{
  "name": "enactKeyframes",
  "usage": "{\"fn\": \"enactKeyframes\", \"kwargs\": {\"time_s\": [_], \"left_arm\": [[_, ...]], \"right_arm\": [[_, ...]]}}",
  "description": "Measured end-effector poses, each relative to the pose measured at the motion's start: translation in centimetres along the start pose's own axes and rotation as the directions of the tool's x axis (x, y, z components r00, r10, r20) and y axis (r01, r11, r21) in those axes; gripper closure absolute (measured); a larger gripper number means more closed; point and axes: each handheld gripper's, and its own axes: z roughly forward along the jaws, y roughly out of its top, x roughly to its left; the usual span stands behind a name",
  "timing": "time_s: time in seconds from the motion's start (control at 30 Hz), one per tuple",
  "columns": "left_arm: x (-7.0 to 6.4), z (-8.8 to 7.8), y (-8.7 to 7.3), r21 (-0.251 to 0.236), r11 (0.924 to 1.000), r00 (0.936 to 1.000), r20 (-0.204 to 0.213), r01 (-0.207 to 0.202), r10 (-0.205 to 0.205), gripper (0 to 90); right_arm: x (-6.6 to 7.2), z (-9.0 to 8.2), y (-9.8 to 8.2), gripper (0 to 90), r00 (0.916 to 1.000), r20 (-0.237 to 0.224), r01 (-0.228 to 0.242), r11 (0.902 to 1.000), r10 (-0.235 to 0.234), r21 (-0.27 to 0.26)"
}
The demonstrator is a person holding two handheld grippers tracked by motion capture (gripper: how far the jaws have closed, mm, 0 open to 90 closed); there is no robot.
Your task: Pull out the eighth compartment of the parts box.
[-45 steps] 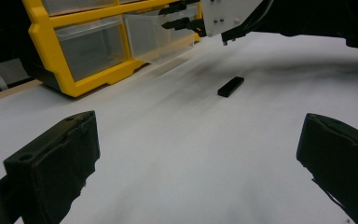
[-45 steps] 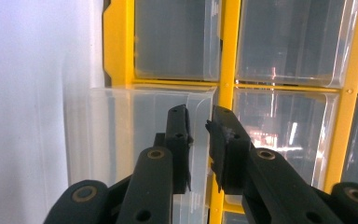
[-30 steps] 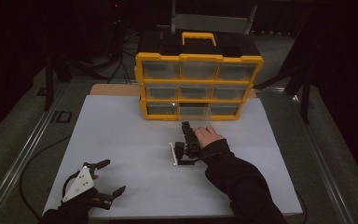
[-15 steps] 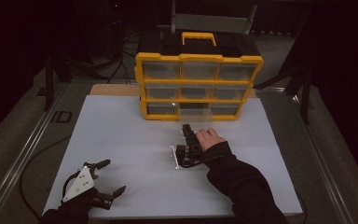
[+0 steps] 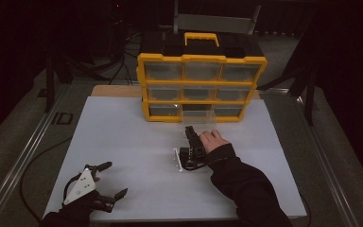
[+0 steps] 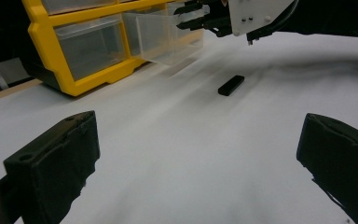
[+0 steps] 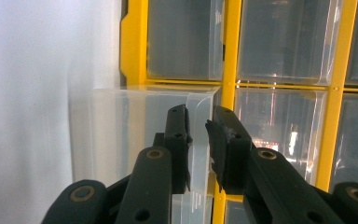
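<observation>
1. clear plastic drawer [image 5: 199, 115], pulled partway out of the bottom middle slot of the yellow-framed organiser cabinet [image 5: 201, 85] at the far side of the white table [image 5: 123, 142].
2. your right gripper [image 7: 198, 122] has its jaws narrow, pinching the drawer's front wall; in the high view it [image 5: 190, 134] sits just near of the drawer.
3. your left gripper [image 5: 108, 179] hovers at the near left corner, jaws wide, holding nothing.
4. a small black rectangular block [image 6: 230, 85] lies on the table, near of the drawer.
</observation>
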Motion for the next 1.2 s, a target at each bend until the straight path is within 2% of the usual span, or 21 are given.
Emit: {"fn": "enactKeyframes", "kwargs": {"time_s": [0.1,0.13,0.23,0.33,0.5,0.6,0.7,0.77,0.8,0.87,1.0,1.03,1.07,1.1,1.13,1.17,1.2], "left_arm": [[0.0,0.0,0.0,-0.004,1.0,1.0,-0.004,0.0,0.0,0.0],[0.0,0.0,0.0,-0.003,1.0,1.0,-0.004,0.0,0.0,0.0],[0.0,0.0,0.0,-0.002,1.0,1.0,-0.003,-0.001,0.001,0.0],[0.0,0.0,0.0,-0.001,1.0,1.0,-0.002,0.003,-0.003,0.0],[0.0,0.0,0.0,-0.003,1.0,1.0,-0.004,0.002,-0.002,0.0],[0.0,0.0,0.0,-0.002,1.0,1.0,-0.004,0.001,-0.001,0.0],[0.0,0.0,0.0,-0.003,1.0,1.0,-0.003,0.002,-0.002,0.0],[0.0,0.0,0.0,-0.004,1.0,1.0,-0.005,0.001,-0.001,0.0],[0.0,0.0,0.0,-0.004,1.0,1.0,-0.005,0.001,-0.001,0.0],[0.0,0.0,0.0,-0.003,1.0,1.0,-0.004,-0.001,0.001,0.0],[0.0,0.0,0.0,-0.003,1.0,1.0,-0.005,0.001,-0.001,0.0],[0.0,0.0,0.0,-0.003,1.0,1.0,-0.004,0.0,0.0,0.0],[0.0,0.0,0.0,-0.002,1.0,1.0,-0.004,0.0,0.0,0.0],[0.0,0.0,0.0,-0.002,1.0,1.0,-0.004,0.0,0.0,0.0],[0.0,0.0,0.0,-0.002,1.0,1.0,-0.004,0.0,0.0,0.0],[0.0,0.0,0.0,0.0,1.0,1.0,-0.004,0.002,-0.002,0.0],[0.0,0.0,0.0,-0.001,1.0,1.0,-0.004,0.003,-0.003,0.0]], "right_arm": [[0.0,0.0,0.0,74.5,0.9999,-0.002,-0.015,0.9999,0.015,0.004],[-0.1,0.0,0.0,66.7,0.9994,-0.007,-0.032,0.9995,0.033,0.005],[-0.3,-0.1,0.0,51.3,0.9981,-0.013,-0.06,0.9981,0.06,0.019],[-0.6,0.0,0.0,39.7,0.9965,-0.023,-0.079,0.9965,0.08,0.026],[-1.1,0.1,-0.2,25.9,0.9926,-0.037,-0.114,0.9926,0.116,0.04],[-1.2,0.1,-0.5,19.6,0.9862,-0.061,-0.152,0.9876,0.154,0.04],[-1.5,0.2,-0.8,13.5,0.9649,-0.111,-0.233,0.9709,0.238,0.056],[-1.8,0.3,-1.1,10.9,0.941,-0.14,-0.302,0.9512,0.308,0.065],[-1.9,0.2,-1.3,10.0,0.9263,-0.147,-0.34,0.9379,0.347,0.069],[-2.2,0.2,-1.6,9.1,0.9042,-0.148,-0.393,0.9162,0.401,0.076],[-3.0,0.2,-2.5,8.1,0.8437,-0.17,-0.502,0.8605,0.509,0.087],[-3.2,0.2,-2.7,7.9,0.8242,-0.187,-0.526,0.8449,0.535,0.095],[-3.3,0.3,-3.0,7.8,0.801,-0.198,-0.558,0.8245,0.565,0.095],[-3.3,0.3,-3.0,7.8,0.801,-0.198,-0.558,0.8245,0.565,0.095],[-3.5,0.3,-3.4,7.8,0.779,-0.208,-0.586,0.8047,0.592,0.094],[-3.9,0.2,-4.1,7.8,0.7168,-0.239,-0.654,0.7504,0.655,0.094],[-4.0,0.1,-4.4,7.8,0.6966,-0.255,-0.673,0.734,0.671,0.093]]}}
